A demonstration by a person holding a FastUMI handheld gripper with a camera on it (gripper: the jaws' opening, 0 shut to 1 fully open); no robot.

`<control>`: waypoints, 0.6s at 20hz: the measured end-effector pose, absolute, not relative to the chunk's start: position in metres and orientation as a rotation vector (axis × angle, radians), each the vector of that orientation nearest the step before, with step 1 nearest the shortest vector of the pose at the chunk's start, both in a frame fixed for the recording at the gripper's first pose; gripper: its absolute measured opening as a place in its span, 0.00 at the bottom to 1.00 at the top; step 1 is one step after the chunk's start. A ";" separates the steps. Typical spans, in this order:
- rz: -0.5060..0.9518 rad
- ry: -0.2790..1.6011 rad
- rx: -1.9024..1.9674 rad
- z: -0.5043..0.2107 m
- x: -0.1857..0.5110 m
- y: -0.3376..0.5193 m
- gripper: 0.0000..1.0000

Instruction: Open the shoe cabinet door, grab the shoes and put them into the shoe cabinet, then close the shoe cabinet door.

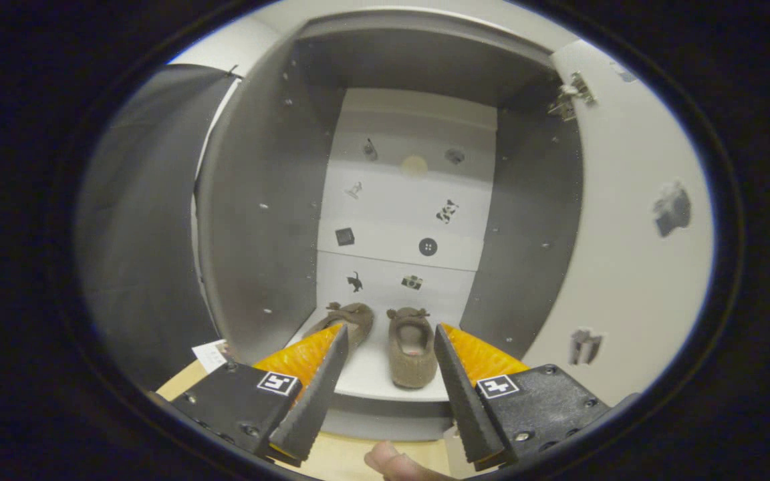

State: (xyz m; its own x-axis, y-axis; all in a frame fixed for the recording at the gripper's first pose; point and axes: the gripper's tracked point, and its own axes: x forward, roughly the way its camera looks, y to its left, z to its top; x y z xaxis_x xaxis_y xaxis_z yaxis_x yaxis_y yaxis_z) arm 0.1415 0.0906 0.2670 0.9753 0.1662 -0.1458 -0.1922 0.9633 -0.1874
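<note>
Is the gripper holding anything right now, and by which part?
Nothing. The gripper is open, with both shoes resting free on the cabinet floor beyond it.

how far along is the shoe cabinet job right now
Done, by the look of it: the cabinet door stands open at the right, and both shoes sit side by side on the cabinet's bottom shelf. In hand: nothing; the tongs are open and empty, fingers spread in front of the shelf with the shoes just ahead of them. Left: closing the door.
</note>
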 end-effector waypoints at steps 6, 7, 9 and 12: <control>0.222 0.031 -0.185 0.256 0.024 0.064 0.83; 0.223 0.009 -0.196 0.253 0.008 0.055 0.83; 0.184 -0.041 -0.211 0.244 -0.023 0.021 0.83; 0.143 -0.078 -0.186 0.233 -0.065 -0.027 0.83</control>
State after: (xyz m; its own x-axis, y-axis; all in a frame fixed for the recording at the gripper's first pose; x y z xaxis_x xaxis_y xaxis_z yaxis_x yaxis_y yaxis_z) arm -0.0649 -0.0270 0.2329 0.9868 0.1488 0.0641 -0.1343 0.9726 -0.1898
